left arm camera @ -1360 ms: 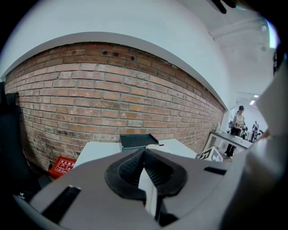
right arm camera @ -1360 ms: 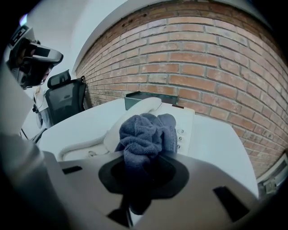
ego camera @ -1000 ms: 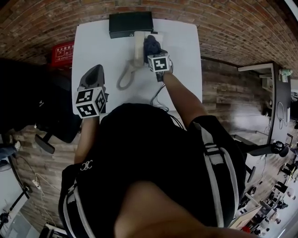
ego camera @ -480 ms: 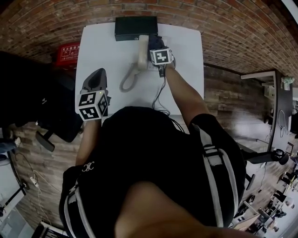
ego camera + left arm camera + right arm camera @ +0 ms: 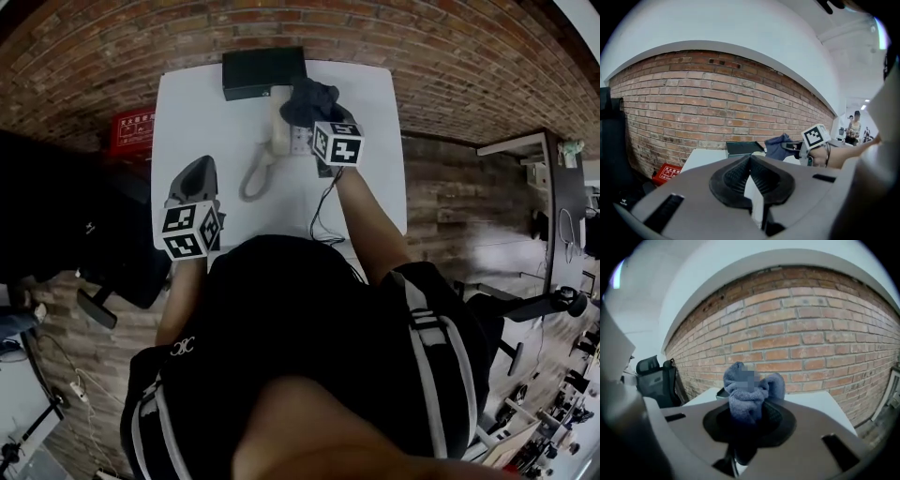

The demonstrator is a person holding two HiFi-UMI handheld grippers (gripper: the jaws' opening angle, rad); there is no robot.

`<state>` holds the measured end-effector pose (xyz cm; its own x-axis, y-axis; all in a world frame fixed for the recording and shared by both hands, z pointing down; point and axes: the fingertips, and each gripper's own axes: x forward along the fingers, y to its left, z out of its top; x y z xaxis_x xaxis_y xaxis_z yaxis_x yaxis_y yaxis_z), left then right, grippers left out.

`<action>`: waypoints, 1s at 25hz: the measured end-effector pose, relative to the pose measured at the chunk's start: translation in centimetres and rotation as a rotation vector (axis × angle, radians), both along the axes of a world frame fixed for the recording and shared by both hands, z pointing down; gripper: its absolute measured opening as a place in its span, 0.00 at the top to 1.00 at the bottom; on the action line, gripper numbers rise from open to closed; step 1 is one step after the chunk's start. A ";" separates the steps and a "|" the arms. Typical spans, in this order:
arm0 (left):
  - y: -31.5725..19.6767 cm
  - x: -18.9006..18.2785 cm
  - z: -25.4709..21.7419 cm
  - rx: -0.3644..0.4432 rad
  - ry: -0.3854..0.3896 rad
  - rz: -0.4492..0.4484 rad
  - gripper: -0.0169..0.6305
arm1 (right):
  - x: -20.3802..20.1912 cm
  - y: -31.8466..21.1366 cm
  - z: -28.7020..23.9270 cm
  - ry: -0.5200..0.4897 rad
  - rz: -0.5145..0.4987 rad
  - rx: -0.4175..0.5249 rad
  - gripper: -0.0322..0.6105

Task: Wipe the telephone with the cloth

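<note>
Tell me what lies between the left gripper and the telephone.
Head view: only the coiled handset cord, on otherwise bare white table, lies between the left gripper and the telephone.

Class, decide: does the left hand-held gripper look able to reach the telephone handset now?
Probably yes: only bare table and the coiled cord lie between the left hand-held gripper and the handset.

Cloth (image 5: 747, 399) I'm holding: dark blue-grey. Telephone (image 5: 279, 131): cream, cord same. Table (image 5: 187, 112): white. Box (image 5: 263, 72) at table's far edge: black. My marker cubes (image 5: 337, 142): black-and-white squares. Wall (image 5: 450, 56): red-brown brick.
</note>
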<state>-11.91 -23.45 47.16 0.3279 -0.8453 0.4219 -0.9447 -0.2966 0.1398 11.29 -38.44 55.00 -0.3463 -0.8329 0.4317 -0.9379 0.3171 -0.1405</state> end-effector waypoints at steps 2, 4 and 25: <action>-0.4 0.5 -0.3 0.013 0.007 0.026 0.98 | 0.3 1.8 -3.8 -0.020 0.007 0.094 0.88; -0.7 1.1 -0.7 0.027 0.010 0.057 0.98 | 1.1 3.8 -7.2 -0.024 0.031 0.184 0.88; -1.4 6.0 -1.5 0.049 0.018 0.296 0.98 | 0.0 14.2 -11.5 0.004 0.097 0.303 0.88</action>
<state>-5.87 -24.89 45.66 0.5705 -0.7310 0.3746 -0.8134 -0.5659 0.1344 11.28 -24.26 43.50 -0.2576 -0.9529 0.1604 -0.9662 0.2528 -0.0497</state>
